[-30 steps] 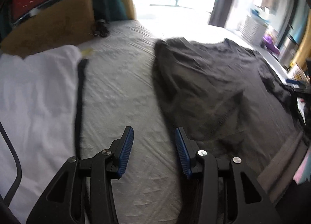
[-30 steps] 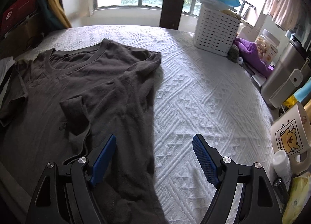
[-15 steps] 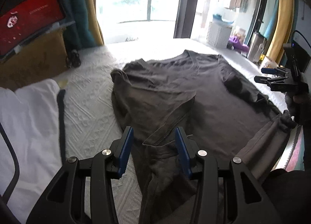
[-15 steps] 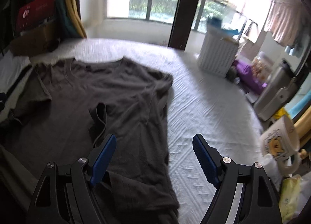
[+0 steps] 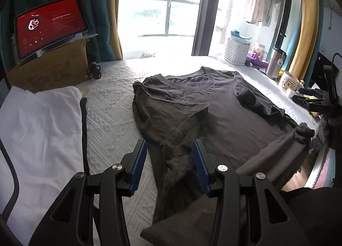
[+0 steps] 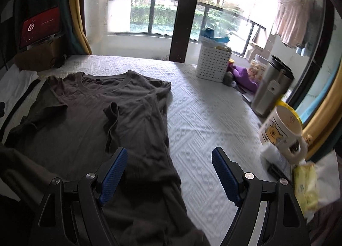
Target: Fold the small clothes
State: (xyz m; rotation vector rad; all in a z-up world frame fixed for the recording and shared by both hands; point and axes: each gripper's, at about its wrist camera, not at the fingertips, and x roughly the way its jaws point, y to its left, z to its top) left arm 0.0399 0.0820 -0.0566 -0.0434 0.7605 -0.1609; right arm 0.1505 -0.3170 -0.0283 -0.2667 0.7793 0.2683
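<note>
A dark grey T-shirt (image 5: 215,113) lies spread on the white quilted bed, neckline towards the window, both sleeves folded inward. It also shows in the right wrist view (image 6: 85,117). My left gripper (image 5: 170,164) is open and empty, raised above the shirt's lower left side. My right gripper (image 6: 168,173) is open wide and empty above the shirt's lower right edge; it also shows at the right edge of the left wrist view (image 5: 307,98). The shirt's hem hangs over the near bed edge.
A white garment with dark trim (image 5: 40,122) lies left of the shirt. A cardboard box (image 5: 51,70) with a red-screen tablet (image 5: 50,25) stands at the back left. A white basket (image 6: 213,63), a steel flask (image 6: 271,83) and a mug (image 6: 282,132) line the right side.
Both grippers have drawn back and lifted, so more of the room and the whole shirt show. The left gripper swung right from the bare bed to over the shirt. Both stayed open.
</note>
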